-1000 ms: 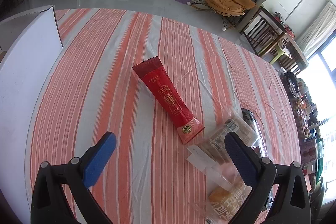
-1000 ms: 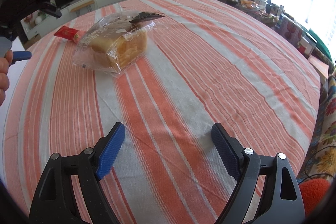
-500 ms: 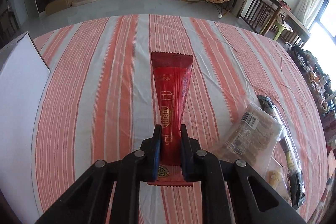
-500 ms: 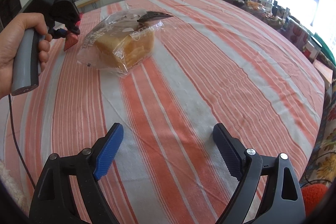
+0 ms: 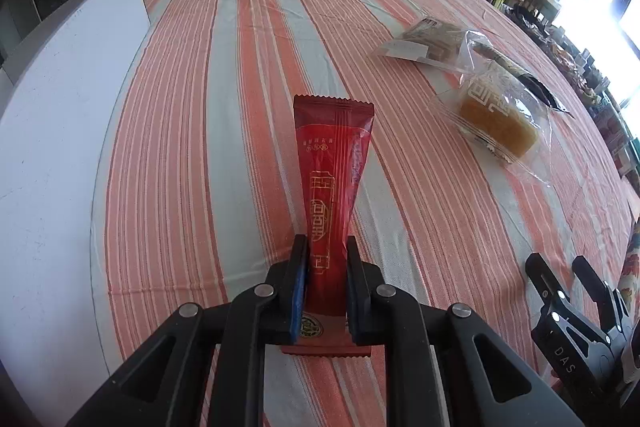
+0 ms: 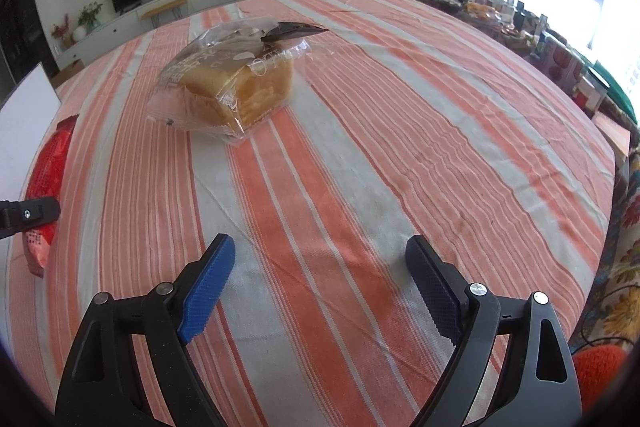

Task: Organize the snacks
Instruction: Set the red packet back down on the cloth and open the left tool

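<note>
Left wrist view puts your left gripper [image 5: 326,267] at lower centre, its jaws opening slightly but the pads still pressing the near end of the red snack stick [image 5: 332,187], which runs up-frame over the striped tablecloth [image 5: 240,107]. Your right gripper [image 6: 320,267] stands wide and empty, with the bagged bread [image 6: 228,87] well above it, upper left of centre.
</note>
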Tool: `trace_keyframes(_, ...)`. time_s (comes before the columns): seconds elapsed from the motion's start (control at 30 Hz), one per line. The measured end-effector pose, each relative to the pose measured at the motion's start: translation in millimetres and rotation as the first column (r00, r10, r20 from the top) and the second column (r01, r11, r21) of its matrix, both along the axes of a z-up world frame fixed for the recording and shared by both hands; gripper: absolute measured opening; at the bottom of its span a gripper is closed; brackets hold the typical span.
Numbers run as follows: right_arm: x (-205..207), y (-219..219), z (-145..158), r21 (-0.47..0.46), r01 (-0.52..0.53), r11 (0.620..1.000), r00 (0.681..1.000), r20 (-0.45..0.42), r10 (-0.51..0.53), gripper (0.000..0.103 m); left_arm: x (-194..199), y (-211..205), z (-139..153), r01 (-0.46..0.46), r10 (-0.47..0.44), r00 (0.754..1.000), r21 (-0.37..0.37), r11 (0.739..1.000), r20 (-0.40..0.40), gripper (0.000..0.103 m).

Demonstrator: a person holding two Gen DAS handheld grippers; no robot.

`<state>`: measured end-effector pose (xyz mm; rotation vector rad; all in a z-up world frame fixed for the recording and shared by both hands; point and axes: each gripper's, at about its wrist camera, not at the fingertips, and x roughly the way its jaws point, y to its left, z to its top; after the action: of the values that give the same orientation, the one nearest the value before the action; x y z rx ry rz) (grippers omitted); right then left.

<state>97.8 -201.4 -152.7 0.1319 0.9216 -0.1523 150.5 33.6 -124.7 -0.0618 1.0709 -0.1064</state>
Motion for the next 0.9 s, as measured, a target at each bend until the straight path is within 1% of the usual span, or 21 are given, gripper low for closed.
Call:
trace_keyframes(0.03,0.0,0.0,0.1,0.0,0.0,1.0,1.0,0.0,0.0,0.09,-2.2,-1.7,-0.4,-0.016,0.015,0.999,0.025,1.0,0.029,0.034)
trace_keyframes(0.07,-0.3,0.2,0.0,0.0,-0.001,1.0,1.0,0.0,0.001,0.09,-1.4,-2.3,-2.1,-0.026,0.025,0.999,0.047,0.999,0.03,0.059)
trace_keyframes(0.1,-0.5,0.2,0.0,0.0,-0.002,1.0,1.0,0.001,0.002,0.09,-1.2,-1.7,-3.0,-0.021,0.019,0.999,0.042,0.999,0.049,0.077)
trace_keyframes(0.13,-0.6,0.1,0.1,0.0,-0.003,1.0,1.0,0.001,0.003,0.09,-0.9,-1.7,-4.9,-0.031,0.028,0.998,0.056,0.998,0.058,0.085)
trace_keyframes(0.2,-0.8,0.2,0.1,0.0,-0.004,1.0,1.0,0.001,0.004,0.09,1.0,-1.5,-11.1,-0.048,0.043,0.997,0.098,0.994,0.059,0.091)
trace_keyframes(0.23,-0.8,0.1,0.0,0.0,-0.003,1.0,1.0,0.001,0.003,0.09,0.9,-1.5,-13.3,-0.049,0.04,0.996,0.112,0.993,0.083,0.094)
trace_keyframes(0.27,-0.8,0.1,0.1,0.0,-0.003,1.0,1.0,0.002,0.003,0.09,-0.5,0.5,-15.0,-0.056,0.045,0.994,0.114,0.992,0.097,0.098)
trace_keyframes(0.3,-0.8,0.2,0.0,0.0,-0.003,1.0,1.0,0.002,0.003,0.09,-2.6,4.5,-18.4,-0.07,0.059,0.992,0.1,0.993,0.108,0.102)
trace_keyframes(0.47,-0.6,0.0,0.0,0.0,-0.003,1.0,1.0,0.001,0.003,0.09,-3.7,6.1,-23.0,-0.092,0.079,0.989,0.102,0.991,0.126,0.103)
trace_keyframes(0.9,-0.3,-0.1,0.0,-0.001,-0.004,1.0,1.0,0.001,0.004,0.09,-3.4,5.7,-23.1,-0.092,0.079,0.989,0.102,0.99,0.126,0.103)
